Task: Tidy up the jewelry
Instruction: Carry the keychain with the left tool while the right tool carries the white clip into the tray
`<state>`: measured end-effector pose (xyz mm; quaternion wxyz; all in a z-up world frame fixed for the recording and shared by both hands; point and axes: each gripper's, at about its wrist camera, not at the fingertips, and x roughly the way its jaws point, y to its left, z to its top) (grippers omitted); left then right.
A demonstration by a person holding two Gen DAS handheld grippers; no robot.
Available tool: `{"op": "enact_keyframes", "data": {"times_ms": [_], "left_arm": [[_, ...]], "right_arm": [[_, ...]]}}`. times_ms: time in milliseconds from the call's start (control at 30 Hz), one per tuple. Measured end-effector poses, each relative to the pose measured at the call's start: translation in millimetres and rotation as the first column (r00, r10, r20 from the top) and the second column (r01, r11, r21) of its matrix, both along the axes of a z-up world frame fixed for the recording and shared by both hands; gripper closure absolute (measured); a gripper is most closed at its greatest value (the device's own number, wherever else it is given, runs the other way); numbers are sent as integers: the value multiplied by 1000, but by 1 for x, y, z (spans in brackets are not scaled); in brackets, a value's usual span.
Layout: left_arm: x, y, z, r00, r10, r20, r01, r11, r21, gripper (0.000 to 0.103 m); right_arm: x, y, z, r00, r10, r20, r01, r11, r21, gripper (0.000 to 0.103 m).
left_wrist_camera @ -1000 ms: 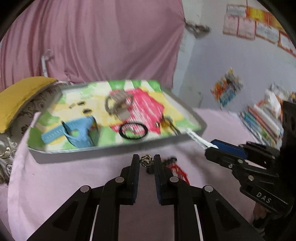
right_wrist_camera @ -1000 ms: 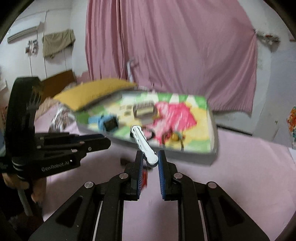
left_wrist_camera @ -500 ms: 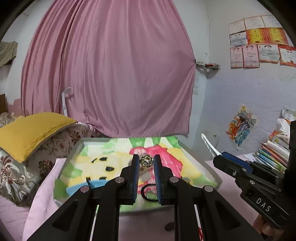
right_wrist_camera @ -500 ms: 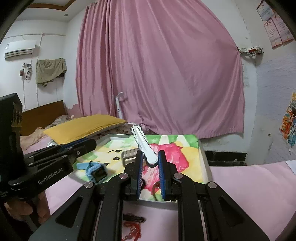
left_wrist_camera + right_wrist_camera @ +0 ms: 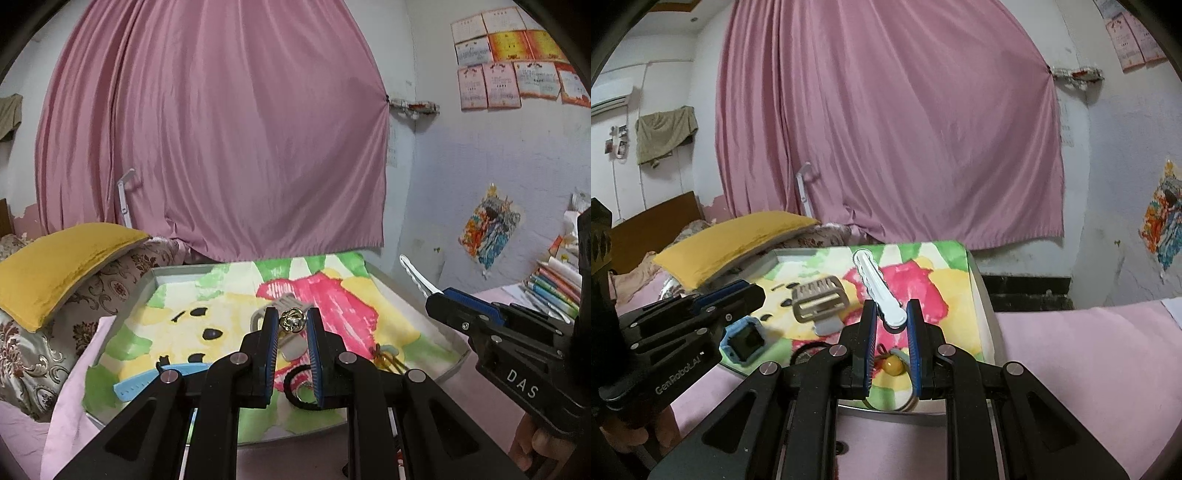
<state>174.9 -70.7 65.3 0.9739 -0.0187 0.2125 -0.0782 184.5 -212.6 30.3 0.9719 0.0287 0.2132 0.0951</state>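
A: Both tongs were raised and carried over the tray; gold bead clamped left, white clip clamped right.
B: Release into tray judged next.

A: How is the light?

B: Soft and even, indoor, rather dim; where it comes from cannot be told. The pink curtain shows gentle folds of shade and no hard shadows.

A: Any glare?

B: Only small glints on the screws of the black gripper arms.

A: And sharpness?

B: Both views are fairly crisp in the middle, no motion blur. The fisheye bends the walls strongly, and black corners ring each picture. The wall posters look washed and unreadable.
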Motion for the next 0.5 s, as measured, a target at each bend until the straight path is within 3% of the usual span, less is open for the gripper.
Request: {"op": "enact_keyframes", "data": {"times_ms": [233, 500], "left_arm": [[17, -5, -12, 992, -26, -127, 29, 999, 19, 89], [30, -17, -25, 958, -66, -279, 84, 995, 53, 88]], "right_arm": [[21, -11, -16, 992, 7, -129, -1, 999, 49, 89], [40, -13, -37, 963, 40, -267, -21, 997, 72, 89]]}}
